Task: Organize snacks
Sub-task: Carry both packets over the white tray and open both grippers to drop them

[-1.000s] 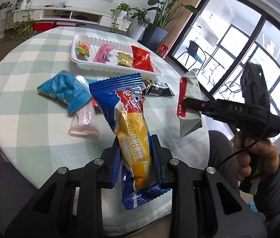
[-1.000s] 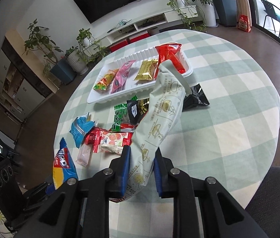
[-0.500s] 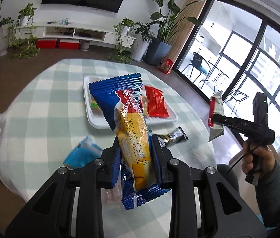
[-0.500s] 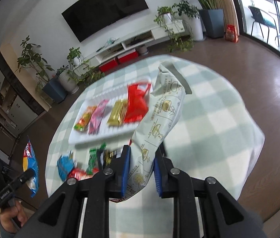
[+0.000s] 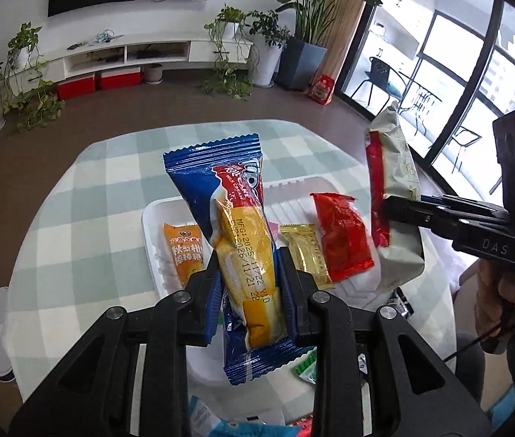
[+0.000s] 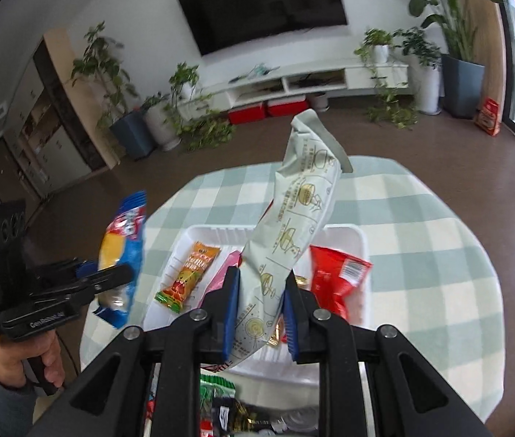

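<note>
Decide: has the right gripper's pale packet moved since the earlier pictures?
Yes. The pale packet, once beside the white tray above the tablecloth, now hangs over the tray.

Bright daylight from the windows (image 5: 450, 83) at right, overexposed panes, soft faint shadows, strong fisheye bending with dark vignetted corners, slight motion blur on nearest packets.

I see the white tray (image 5: 150, 229) crowded along its middle by an orange packet (image 5: 184, 255), gold packet (image 5: 305, 251) and red packet (image 5: 343, 240). Its far strip (image 6: 221, 235) lies bare. Loose wrappers (image 6: 221, 400) block the desk's (image 5: 75, 218) near edge; the checked cloth beyond the tray is open.
</note>
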